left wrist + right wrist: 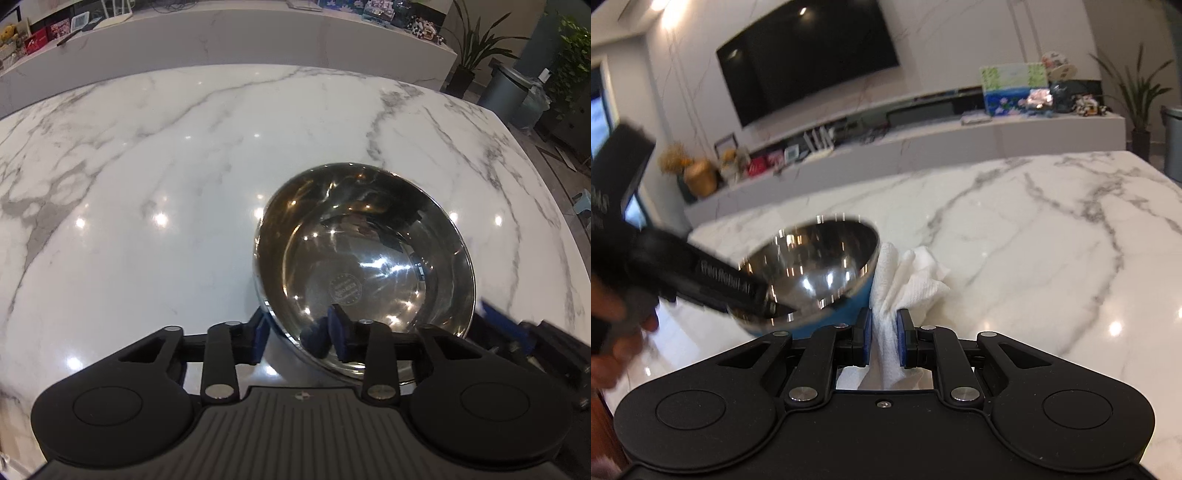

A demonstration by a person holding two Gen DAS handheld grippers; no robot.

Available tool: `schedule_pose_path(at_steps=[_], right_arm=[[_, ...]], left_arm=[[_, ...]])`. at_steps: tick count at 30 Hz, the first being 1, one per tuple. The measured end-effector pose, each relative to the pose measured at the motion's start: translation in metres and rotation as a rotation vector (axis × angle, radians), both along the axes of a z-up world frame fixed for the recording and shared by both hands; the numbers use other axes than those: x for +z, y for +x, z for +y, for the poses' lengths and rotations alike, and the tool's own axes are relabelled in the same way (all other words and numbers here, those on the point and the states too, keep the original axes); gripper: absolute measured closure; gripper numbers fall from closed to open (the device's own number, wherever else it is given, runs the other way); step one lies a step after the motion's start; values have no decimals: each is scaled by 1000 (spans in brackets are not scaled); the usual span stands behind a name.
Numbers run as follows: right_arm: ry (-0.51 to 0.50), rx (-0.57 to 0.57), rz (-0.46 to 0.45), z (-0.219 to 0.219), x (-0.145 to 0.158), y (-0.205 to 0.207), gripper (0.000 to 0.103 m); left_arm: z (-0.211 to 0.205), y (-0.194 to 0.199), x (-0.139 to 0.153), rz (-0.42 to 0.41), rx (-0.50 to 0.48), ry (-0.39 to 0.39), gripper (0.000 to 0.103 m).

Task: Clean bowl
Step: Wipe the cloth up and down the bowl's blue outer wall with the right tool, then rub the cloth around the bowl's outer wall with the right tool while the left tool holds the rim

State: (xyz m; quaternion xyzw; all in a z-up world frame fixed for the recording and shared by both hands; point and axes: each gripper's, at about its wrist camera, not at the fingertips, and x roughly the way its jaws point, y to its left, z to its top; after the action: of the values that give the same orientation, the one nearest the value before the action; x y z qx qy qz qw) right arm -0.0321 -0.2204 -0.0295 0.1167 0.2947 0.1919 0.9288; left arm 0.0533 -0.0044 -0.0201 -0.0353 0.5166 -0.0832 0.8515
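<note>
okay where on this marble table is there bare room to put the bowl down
Most of the marble table is bare: the wide stretch left of the bowl and the far side toward the white ledge. It is crowded only near you, where the left gripper grips the rim and the right gripper holds the paper towel.

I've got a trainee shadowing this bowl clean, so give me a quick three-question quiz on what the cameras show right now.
1. True or false: the left gripper has one of its fingers inside the bowl and the other outside its rim.
2. What is the right gripper clamping?
A. a sponge
B. a white paper towel
C. nothing
3. Fill in: in the right wrist view, the paper towel sits against the bowl's ____ blue wall.

Key:
1. True.
2. B.
3. Outer.
</note>
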Motion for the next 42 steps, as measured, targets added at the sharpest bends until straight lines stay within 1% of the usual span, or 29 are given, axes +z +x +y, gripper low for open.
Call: schedule_pose_path(at_steps=[4, 6, 13, 16, 19, 21, 23, 26, 33, 36, 38, 42], right_arm=[[28, -2, -24, -10, 5, 1, 91], [26, 5, -19, -10, 6, 4, 91], [-9, 23, 2, -2, 0, 5, 91], [-30, 31, 29, 2, -5, 7, 91], [-53, 40, 49, 7, -8, 7, 91], [-67, 47, 64, 10, -11, 8, 91], [-84, 55, 79, 14, -13, 9, 91], [-98, 63, 80, 16, -15, 9, 91], [-100, 56, 59, 10, -15, 8, 91], [-93, 51, 44, 5, -13, 12, 91], [-83, 48, 15, -2, -7, 17, 91], [-76, 82, -18, -9, -1, 21, 91]], left_arm=[[2, 5, 1, -12, -23, 5, 81], [2, 6, 2, -15, -22, 15, 82], [-4, 0, 1, -34, -15, 32, 80], [-3, -2, -1, -34, -5, 14, 78], [-3, -3, -4, -28, 7, -10, 70], [0, -2, -5, -20, 15, -24, 61], [-1, -4, -6, -16, 23, -29, 59], [-3, -6, -5, -15, 14, -21, 60], [-4, -9, 0, -1, 4, -6, 72], [-6, -13, 1, 17, 0, -4, 74], [-7, -17, 1, 29, -3, -2, 74], [-11, -20, 2, 35, -4, 8, 74]])
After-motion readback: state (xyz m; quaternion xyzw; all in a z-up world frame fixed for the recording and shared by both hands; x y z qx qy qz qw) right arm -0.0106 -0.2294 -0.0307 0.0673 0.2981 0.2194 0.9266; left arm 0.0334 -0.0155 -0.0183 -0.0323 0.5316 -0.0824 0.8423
